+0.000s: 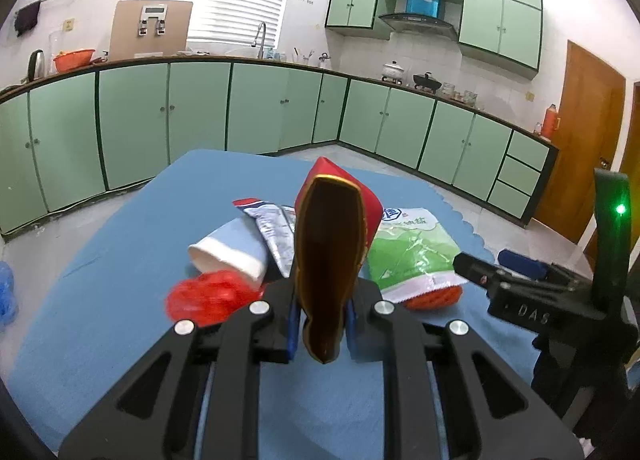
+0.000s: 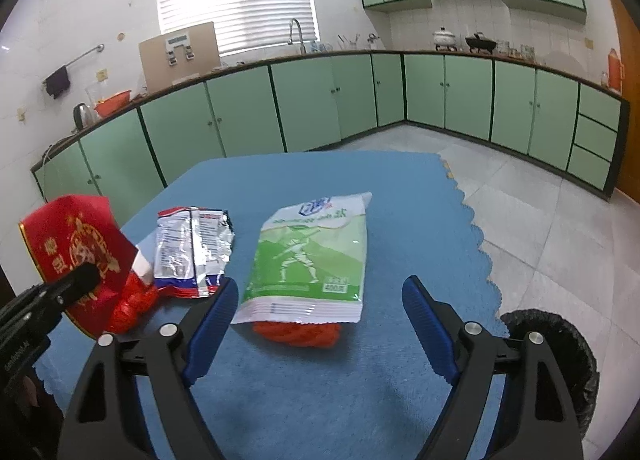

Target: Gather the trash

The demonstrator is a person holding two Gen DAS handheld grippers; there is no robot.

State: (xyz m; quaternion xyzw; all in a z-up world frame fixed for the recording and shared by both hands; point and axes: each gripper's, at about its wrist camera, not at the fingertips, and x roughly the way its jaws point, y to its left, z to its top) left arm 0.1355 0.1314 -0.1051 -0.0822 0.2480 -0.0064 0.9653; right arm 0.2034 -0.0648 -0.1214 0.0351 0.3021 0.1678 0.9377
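Note:
My left gripper point(image 1: 322, 324) is shut on a red and gold paper pouch point(image 1: 330, 260), held upright above the blue table point(image 1: 120, 280); the pouch also shows at the left of the right wrist view point(image 2: 76, 252). My right gripper point(image 2: 320, 324) is open and empty, just in front of a green and white bag point(image 2: 312, 260) that lies on a red mesh point(image 2: 298, 332). A silver foil wrapper point(image 2: 192, 248), a paper cup point(image 1: 228, 252) on its side and a crumpled red plastic bag point(image 1: 208, 296) lie left of it.
A black-lined trash bin point(image 2: 560, 356) stands on the floor off the table's right edge. Green kitchen cabinets point(image 2: 320, 100) run along the far walls. The table has a scalloped right edge point(image 2: 480, 244).

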